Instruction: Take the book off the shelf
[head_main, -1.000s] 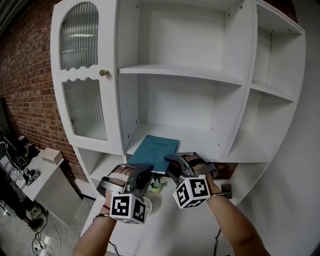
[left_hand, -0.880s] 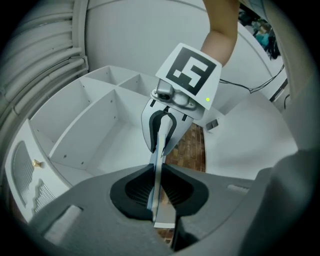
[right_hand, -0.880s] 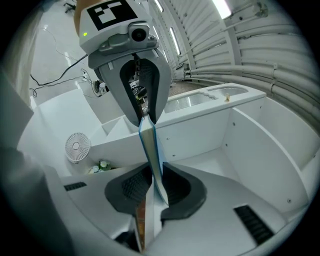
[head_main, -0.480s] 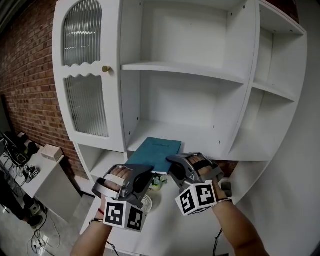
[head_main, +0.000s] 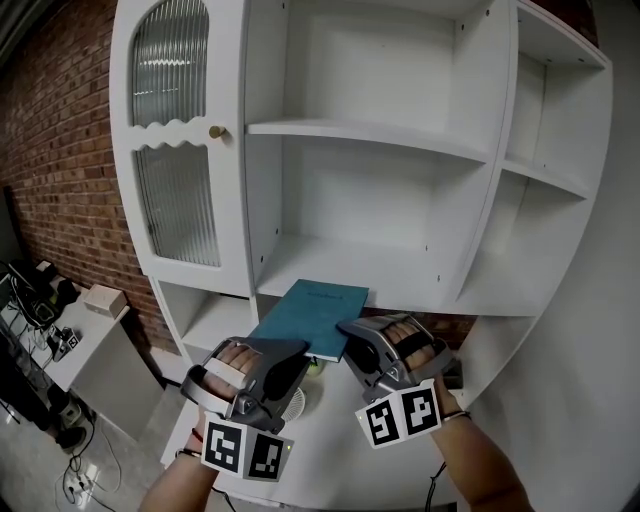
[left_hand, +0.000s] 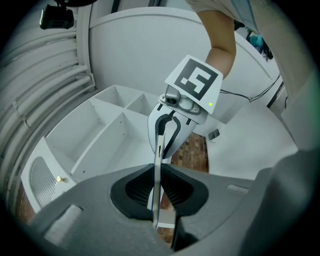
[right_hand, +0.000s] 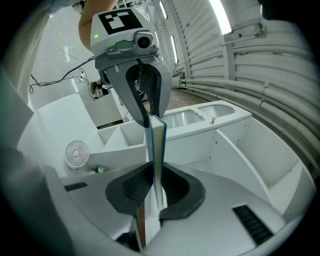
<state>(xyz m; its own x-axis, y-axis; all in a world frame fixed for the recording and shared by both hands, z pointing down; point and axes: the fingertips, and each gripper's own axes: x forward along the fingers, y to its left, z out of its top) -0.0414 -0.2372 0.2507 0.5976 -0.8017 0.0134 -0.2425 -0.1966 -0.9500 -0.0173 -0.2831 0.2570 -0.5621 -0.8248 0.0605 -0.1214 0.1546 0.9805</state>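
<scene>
The left hand-held gripper (head_main: 292, 352) is clamped, jaws narrow, on the near left corner of the book (head_main: 312, 312). The right hand-held gripper (head_main: 352, 335), its jaws just closing, pinches the near right edge. The book lies level, jutting past the shelf (head_main: 400, 275) front.

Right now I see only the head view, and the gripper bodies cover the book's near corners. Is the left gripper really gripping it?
Observer: Yes. In the left gripper view, the fingers of the left gripper press on both sides of the book, which is seen edge-on.
Operator: And the right?
Observer: The right gripper has just been closing its fingers. Its own view shows them pinching the book on its page side.
</scene>
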